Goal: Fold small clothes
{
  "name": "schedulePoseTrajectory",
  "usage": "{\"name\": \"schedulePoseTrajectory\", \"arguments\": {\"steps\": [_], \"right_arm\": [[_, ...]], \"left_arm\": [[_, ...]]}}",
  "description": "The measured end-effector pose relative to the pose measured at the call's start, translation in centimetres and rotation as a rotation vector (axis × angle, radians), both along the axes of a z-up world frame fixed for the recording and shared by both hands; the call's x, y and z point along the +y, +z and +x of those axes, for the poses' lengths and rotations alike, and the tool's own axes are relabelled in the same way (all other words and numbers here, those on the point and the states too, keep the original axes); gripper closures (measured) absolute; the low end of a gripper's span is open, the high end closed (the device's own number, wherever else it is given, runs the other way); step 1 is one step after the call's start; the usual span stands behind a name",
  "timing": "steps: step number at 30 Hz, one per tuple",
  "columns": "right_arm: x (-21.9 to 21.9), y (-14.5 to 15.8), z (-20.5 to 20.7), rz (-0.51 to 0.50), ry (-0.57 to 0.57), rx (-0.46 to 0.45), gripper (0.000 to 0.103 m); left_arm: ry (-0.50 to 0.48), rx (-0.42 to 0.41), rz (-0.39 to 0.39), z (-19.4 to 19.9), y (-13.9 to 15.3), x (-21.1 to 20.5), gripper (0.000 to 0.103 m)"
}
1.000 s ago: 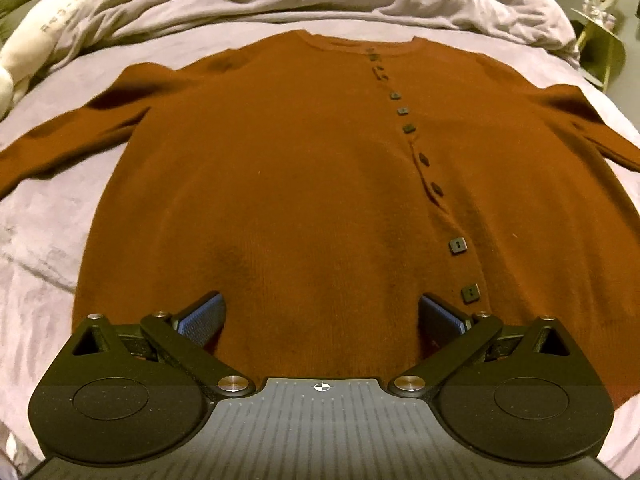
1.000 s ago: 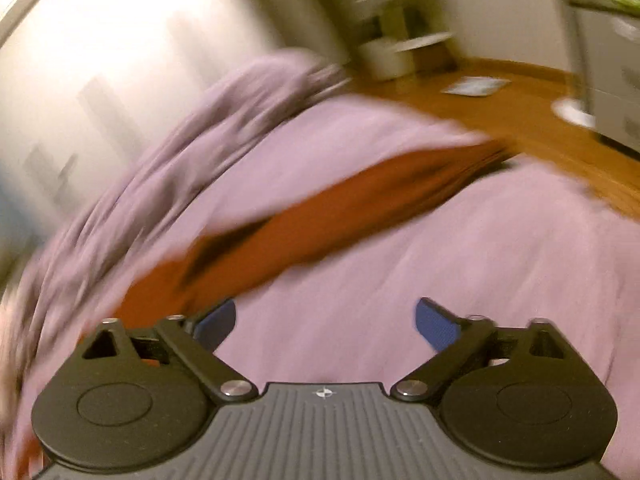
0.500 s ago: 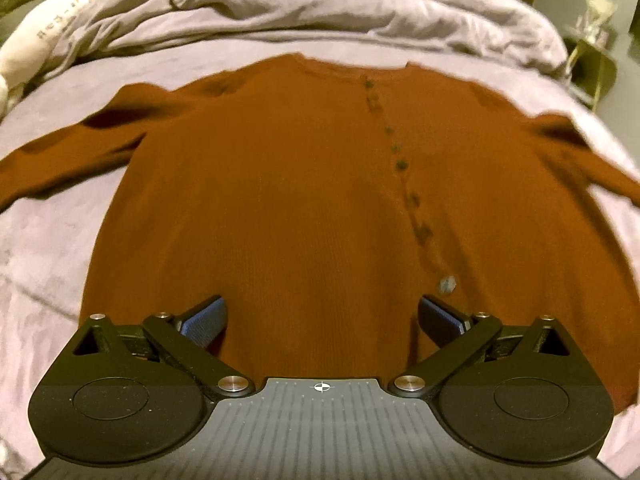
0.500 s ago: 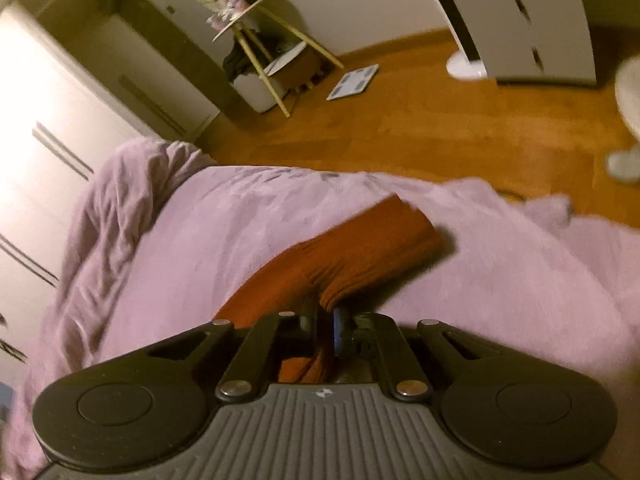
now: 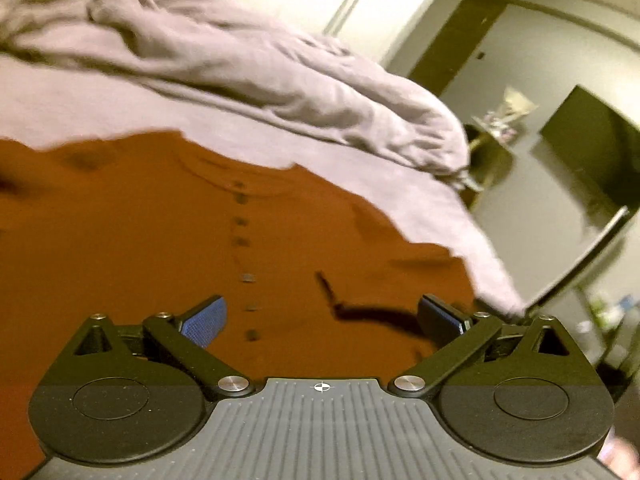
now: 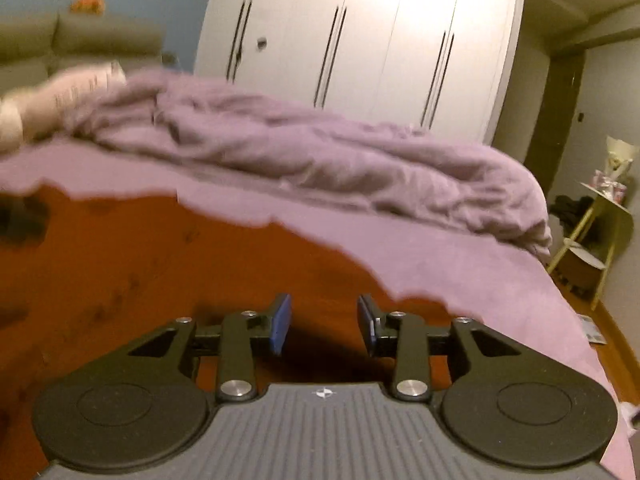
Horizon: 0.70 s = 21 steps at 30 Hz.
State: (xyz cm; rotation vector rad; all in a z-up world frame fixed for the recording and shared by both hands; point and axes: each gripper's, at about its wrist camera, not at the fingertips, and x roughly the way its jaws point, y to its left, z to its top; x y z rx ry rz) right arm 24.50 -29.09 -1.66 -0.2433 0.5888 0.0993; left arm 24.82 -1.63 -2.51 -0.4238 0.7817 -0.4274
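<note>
Knitwear first: one rust-brown buttoned cardigan [image 5: 140, 248] lies spread flat, front up, on the mauve bed sheet [image 5: 80, 108], with one crumpled mauve duvet [image 5: 248, 68] heaped beyond its collar. Along the placket about six small dark buttons [image 5: 247, 278] can be counted, though blur hides the finer count. One sleeve is folded in across the chest on the right, casting a dark shadow. Two grippers show. Left gripper [image 5: 320, 320] hangs over the hem with its blue pads wide apart and nothing between them. Right gripper [image 6: 323, 322] is over the cardigan's edge, jaws opening, partly parted, gripping nothing. One white four-door wardrobe [image 6: 360, 40] stands behind.
</note>
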Motion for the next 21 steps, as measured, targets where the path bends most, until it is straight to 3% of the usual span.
{"name": "schedulePoseTrajectory", "arguments": {"steps": [3, 6, 10, 15, 16, 17, 19, 21], "right_arm": [[-1.4, -2.1, -0.4, -0.064, -0.077, 0.045, 0.069], [-2.8, -3.1, -0.9, -0.062, -0.112, 0.07, 0.069], [-2.7, -3.4, -1.7, -0.047, -0.13, 0.074, 0.067], [-2.6, -3.4, -1.3, -0.021, -0.136, 0.062, 0.063], [-2.5, -3.5, -1.3, -0.021, -0.137, 0.064, 0.063], [-2.4, -3.6, -0.9, -0.023, -0.138, 0.064, 0.063], [-2.3, -3.7, -0.8, -0.034, -0.14, 0.061, 0.063], [-2.2, -3.6, -0.7, -0.042, -0.14, 0.059, 0.063]], "left_arm": [[-0.027, 0.102, -0.082, 3.2, -2.2, -1.9, 0.0], [-0.07, 0.193, -0.164, 6.4, -4.9, -4.4, 0.003], [-0.059, 0.309, -0.192, 9.4, -8.0, -6.6, 0.027], [-0.07, 0.356, -0.258, 11.3, -9.6, -8.2, 0.029], [-0.071, 0.355, -0.256, 11.5, -9.6, -8.5, 0.038], [-0.071, 0.349, -0.252, 11.7, -9.6, -8.7, 0.062], [-0.086, 0.378, -0.242, 12.2, -9.6, -9.1, 0.086], [-0.091, 0.382, -0.242, 12.4, -9.5, -9.2, 0.091]]}}
